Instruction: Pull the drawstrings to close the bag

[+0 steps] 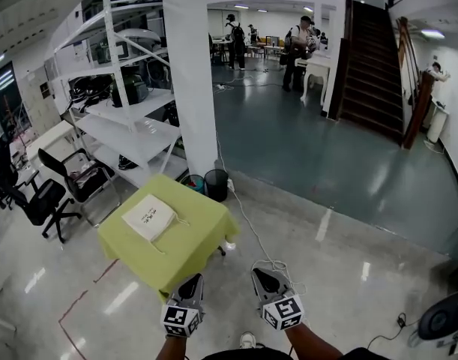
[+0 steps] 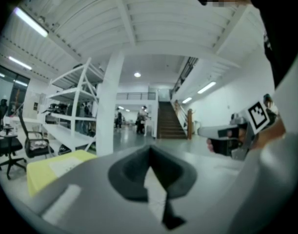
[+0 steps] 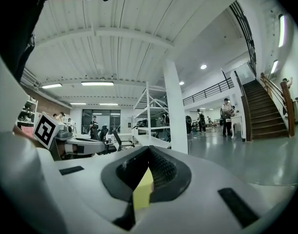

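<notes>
A white drawstring bag (image 1: 148, 217) lies flat on a small table with a yellow-green cloth (image 1: 195, 246), its strings trailing off the right and front sides. The table also shows at the left in the left gripper view, with the bag (image 2: 65, 165) on its yellow cloth (image 2: 39, 172). My left gripper (image 1: 193, 281) is shut and empty, just off the table's near corner. To its right my right gripper (image 1: 264, 275) is shut too, with nothing in it, over the bare floor. Both point level, short of the bag.
A white pillar (image 1: 190, 73) stands just behind the table, with two bins (image 1: 216, 184) at its foot. White shelving (image 1: 127, 118) and black office chairs (image 1: 45, 201) fill the left. A cable (image 1: 251, 235) runs across the floor. People stand far off near a staircase (image 1: 375, 66).
</notes>
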`<state>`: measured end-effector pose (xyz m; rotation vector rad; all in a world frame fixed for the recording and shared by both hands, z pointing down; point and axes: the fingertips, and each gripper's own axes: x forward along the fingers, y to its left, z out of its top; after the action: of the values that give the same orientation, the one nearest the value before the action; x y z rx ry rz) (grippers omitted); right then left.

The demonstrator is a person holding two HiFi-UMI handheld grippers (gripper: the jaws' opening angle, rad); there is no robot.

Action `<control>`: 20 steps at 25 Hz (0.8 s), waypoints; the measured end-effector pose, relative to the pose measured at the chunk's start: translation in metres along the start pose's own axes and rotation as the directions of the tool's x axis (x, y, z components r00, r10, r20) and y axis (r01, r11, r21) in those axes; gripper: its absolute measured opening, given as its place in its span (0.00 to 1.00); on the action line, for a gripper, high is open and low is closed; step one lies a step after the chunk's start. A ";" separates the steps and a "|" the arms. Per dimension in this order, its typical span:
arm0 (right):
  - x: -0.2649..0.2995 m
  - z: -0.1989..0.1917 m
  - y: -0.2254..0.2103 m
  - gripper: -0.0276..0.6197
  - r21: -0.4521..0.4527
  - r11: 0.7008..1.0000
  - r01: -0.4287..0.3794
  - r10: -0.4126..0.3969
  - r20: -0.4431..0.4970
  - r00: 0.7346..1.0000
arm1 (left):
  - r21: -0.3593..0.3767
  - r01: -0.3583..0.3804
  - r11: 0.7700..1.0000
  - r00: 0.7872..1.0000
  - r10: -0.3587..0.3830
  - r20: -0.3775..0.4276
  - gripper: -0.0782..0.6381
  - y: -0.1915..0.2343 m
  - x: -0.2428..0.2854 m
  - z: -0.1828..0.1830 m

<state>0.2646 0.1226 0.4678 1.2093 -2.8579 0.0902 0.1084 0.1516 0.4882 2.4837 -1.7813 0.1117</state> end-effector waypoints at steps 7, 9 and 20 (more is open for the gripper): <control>0.016 -0.007 -0.035 0.05 0.011 0.998 -0.057 0.057 -0.010 0.998 | 0.021 -0.042 0.999 0.998 0.042 -0.039 0.11 -0.006 0.032 -0.002; 0.019 -0.008 -0.040 0.05 0.018 0.997 -0.070 0.070 -0.015 0.997 | 0.024 -0.049 0.999 0.998 0.050 -0.049 0.11 -0.005 0.037 -0.002; 0.053 -0.012 -0.053 0.05 0.020 0.993 -0.118 0.119 -0.030 0.992 | -0.003 -0.109 0.994 0.993 0.109 -0.051 0.11 0.020 0.063 -0.002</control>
<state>0.2657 0.0485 0.4847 1.0309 -2.9057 0.1374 0.1096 0.0863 0.4974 2.3567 -1.8929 0.1746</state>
